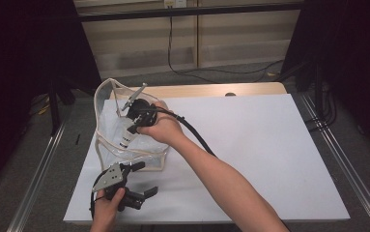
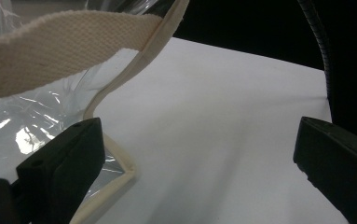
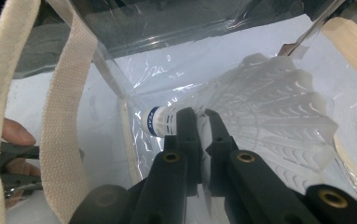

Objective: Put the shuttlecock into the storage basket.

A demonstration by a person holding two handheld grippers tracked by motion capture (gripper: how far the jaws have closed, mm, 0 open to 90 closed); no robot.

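Inside the clear bag [image 1: 106, 126], which stands at the left part of the white table sheet [image 1: 250, 145], a white shuttlecock [image 3: 278, 112] lies behind crinkled, glaring plastic; its feather skirt is partly cut off by the right gripper's jaws, and in the high view it reads as a pale shape with a dark band. Beside the bag's near corner the left gripper [image 1: 139, 180] hovers, its jaws spread wide with bare sheet between them and one jaw just beside the bag's cream edging [image 2: 120, 161]. Over the bag's mouth a cream webbing strap [image 3: 64, 121] hangs in front of the shuttlecock's cork end. Reaching into the bag from above, the right gripper [image 3: 202, 116] has its jaws nearly together, pinching the shuttlecock just behind its blue-banded cork.
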